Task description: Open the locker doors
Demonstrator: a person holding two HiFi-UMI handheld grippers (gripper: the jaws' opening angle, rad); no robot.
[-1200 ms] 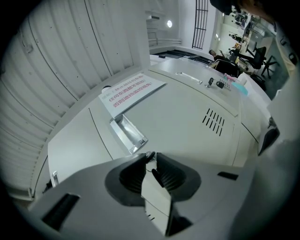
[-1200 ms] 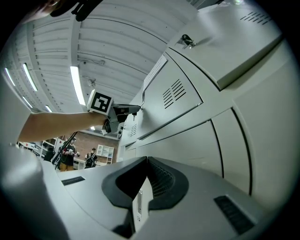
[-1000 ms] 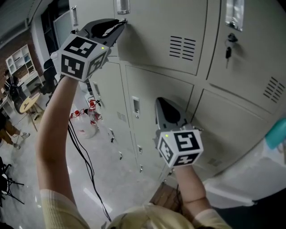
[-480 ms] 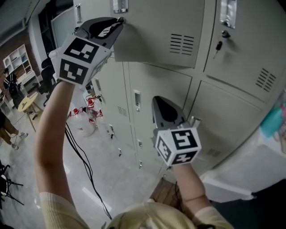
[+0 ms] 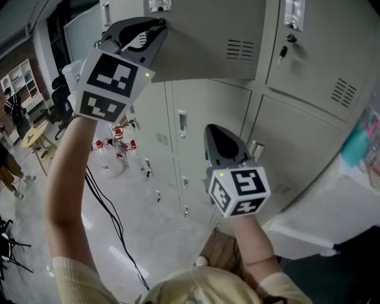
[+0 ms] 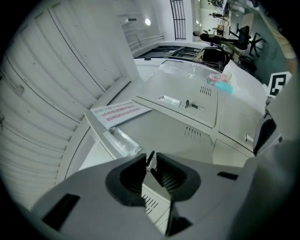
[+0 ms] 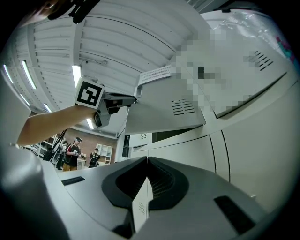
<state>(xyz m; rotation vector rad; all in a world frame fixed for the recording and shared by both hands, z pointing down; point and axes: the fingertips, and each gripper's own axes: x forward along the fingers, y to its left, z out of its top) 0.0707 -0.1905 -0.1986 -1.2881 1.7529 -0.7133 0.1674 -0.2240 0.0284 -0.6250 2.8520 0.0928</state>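
Observation:
The grey upper locker door (image 5: 208,41) stands swung partly out from the bank of lockers. My left gripper (image 5: 161,25) is raised at its free edge, below the label holder (image 5: 158,6). In the left gripper view the jaws (image 6: 151,161) are shut on that thin door edge, with the door face (image 6: 178,126) beyond. The right gripper view shows the door (image 7: 164,108) from below, a dark gap under it, and the left gripper (image 7: 133,99) at its corner. My right gripper (image 5: 212,129) hangs lower in front of the lower lockers, shut and empty (image 7: 146,161).
A closed locker with a key (image 5: 284,50) is to the right, and closed lower lockers (image 5: 202,119) stand below. Black cables (image 5: 107,202) run over the floor beside a red and white object (image 5: 119,145). A plastic-covered white bulk (image 5: 332,219) sits at the right.
The left gripper has pulled the upper door further out and towards me. The right gripper has shifted only slightly.

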